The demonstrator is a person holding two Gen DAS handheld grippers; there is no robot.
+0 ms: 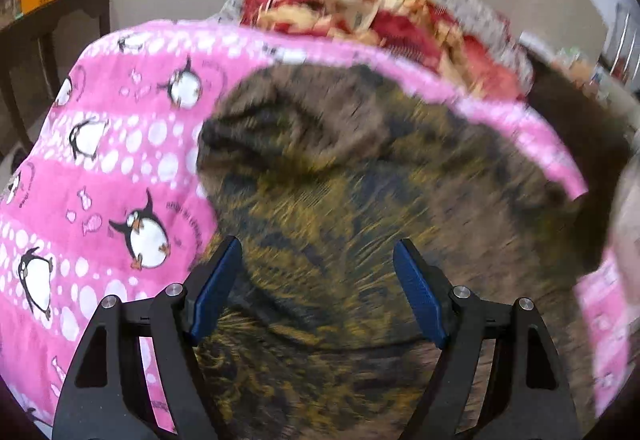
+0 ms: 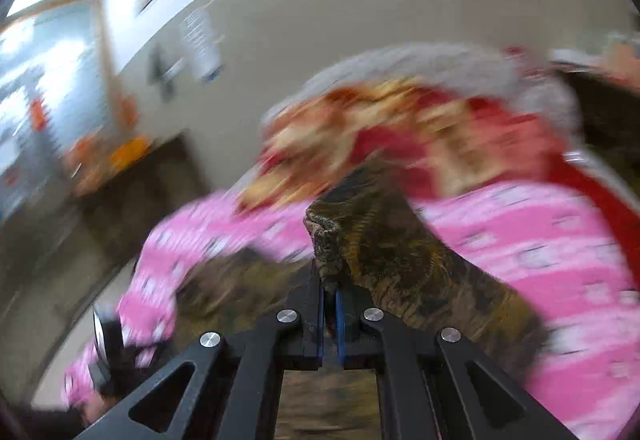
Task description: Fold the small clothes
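Spread over pink penguin blanket: brown-yellow patterned garment, thin, limp, light, likely to sag and slide unless pinched at hem or corner; left gripper jaws apart above it, empty; right gripper clamped on lifted edge of the cloth.

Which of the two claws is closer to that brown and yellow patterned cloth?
Right. The right claw is shut on an edge of the patterned cloth, so it touches it. The left claw is open, hovering over the cloth with nothing between its fingers.
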